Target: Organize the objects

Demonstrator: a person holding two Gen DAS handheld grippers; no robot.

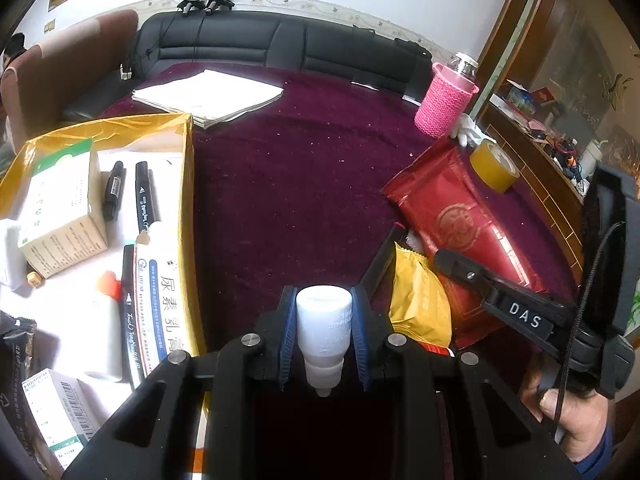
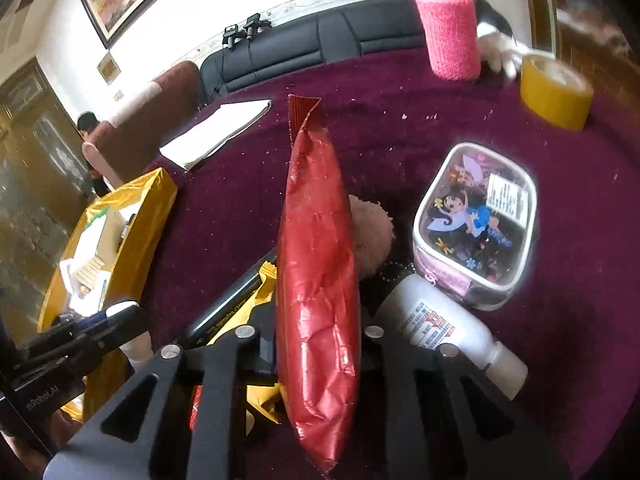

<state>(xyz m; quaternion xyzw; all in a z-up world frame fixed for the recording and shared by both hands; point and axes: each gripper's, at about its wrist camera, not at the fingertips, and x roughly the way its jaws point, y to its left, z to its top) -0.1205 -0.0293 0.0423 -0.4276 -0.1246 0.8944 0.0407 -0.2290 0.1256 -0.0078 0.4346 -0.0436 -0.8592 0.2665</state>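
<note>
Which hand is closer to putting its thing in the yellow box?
Probably the left. The left tool already grips the little white bottle, and the yellow box lies right beside it. The right tool holds the red packet, farther from the box.

We see our right gripper (image 2: 318, 344) clamped on the red foil packet (image 2: 318, 280), edge-up over the table's (image 2: 580, 240) purple cloth.

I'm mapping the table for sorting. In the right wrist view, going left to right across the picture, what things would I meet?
Gold box → white paper stack → red foil packet held upright in the right hand-held gripper → clear cartoon case → yellow tape roll.
</note>
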